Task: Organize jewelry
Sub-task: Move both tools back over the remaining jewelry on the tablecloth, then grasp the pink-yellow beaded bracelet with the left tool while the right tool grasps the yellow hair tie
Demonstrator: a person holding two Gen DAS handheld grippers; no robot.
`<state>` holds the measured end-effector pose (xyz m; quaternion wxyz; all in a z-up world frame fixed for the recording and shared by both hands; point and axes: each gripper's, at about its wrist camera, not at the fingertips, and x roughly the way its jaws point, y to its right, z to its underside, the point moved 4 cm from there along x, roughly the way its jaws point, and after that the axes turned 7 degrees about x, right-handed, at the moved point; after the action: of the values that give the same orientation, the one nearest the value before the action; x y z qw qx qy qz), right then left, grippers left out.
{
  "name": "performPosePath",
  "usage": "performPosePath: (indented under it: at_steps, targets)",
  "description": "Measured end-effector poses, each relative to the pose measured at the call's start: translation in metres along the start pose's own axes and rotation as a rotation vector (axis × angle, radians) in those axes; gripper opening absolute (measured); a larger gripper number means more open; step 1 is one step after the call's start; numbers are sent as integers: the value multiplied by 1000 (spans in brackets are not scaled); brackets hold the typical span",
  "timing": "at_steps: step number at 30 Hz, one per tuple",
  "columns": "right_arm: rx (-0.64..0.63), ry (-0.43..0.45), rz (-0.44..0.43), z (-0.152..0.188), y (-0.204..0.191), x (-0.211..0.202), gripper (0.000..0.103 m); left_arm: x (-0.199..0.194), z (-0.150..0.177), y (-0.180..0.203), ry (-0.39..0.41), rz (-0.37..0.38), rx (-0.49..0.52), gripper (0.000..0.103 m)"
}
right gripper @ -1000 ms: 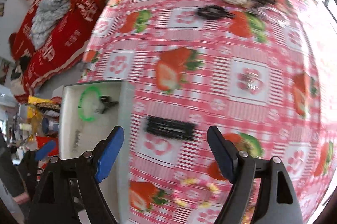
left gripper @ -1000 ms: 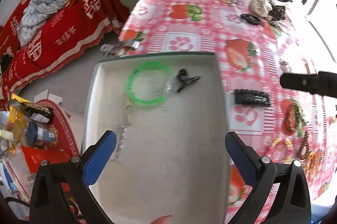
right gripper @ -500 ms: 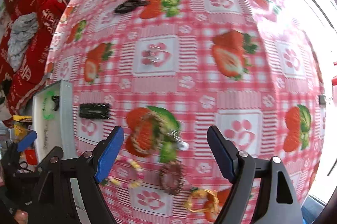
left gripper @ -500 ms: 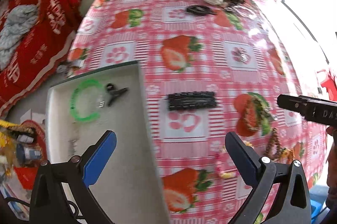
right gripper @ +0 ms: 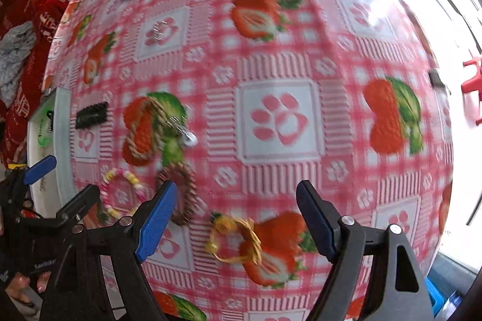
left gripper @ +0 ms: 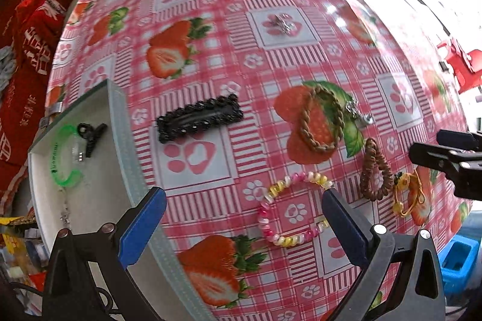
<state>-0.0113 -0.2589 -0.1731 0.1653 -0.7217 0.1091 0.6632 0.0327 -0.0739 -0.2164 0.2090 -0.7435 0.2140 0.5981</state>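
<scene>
Left wrist view looks steeply down on a desk [left gripper: 301, 55] under a pink strawberry-print cloth, with the left gripper [left gripper: 244, 218] at the bottom of the frame, its blue-padded fingers [left gripper: 141, 227] spread wide and holding nothing. Between and just above them lies a pink, yellow and white bead bracelet [left gripper: 289, 209] on the cloth. At the left edge sits a pale tray [left gripper: 120, 140] holding a green bangle [left gripper: 60, 161] and a small black clip [left gripper: 90, 132]. A black beaded hair clip [left gripper: 198, 117] lies just right of the tray, a braided rope bracelet [left gripper: 320, 119] on a printed strawberry at centre right, a brown bead bracelet [left gripper: 375, 173] below it, and a yellow cord bracelet [left gripper: 406, 194] at the right edge, under the dark tip of the right gripper. Right wrist view is motion-blurred; the right gripper [right gripper: 235, 218] fills the lower frame, its fingers [right gripper: 156, 218] also wide apart and empty, with the yellow cord bracelet [right gripper: 235, 236] lying on the cloth between them. The brown bead bracelet [right gripper: 180, 194] shows just beside the left finger, and the tray [right gripper: 61, 122] is far off at the left edge.
</scene>
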Motion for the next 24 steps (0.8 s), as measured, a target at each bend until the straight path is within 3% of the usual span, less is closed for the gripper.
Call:
performPosePath:
  at_steps: [11,13,19,24]
  targets:
    - [17,-46,40,38,26,15,83,26,1,14,-63,-2,45,99]
    - [9,-43,46,41,27,18,81,29,2,17,-72,-3,54,86]
    - [-37,-29,91,50,25,24,74,29,2,24,-70,4,60,84]
    - [-105,-7,169,59,12,29,66,26,2,37,-60,22,70,69]
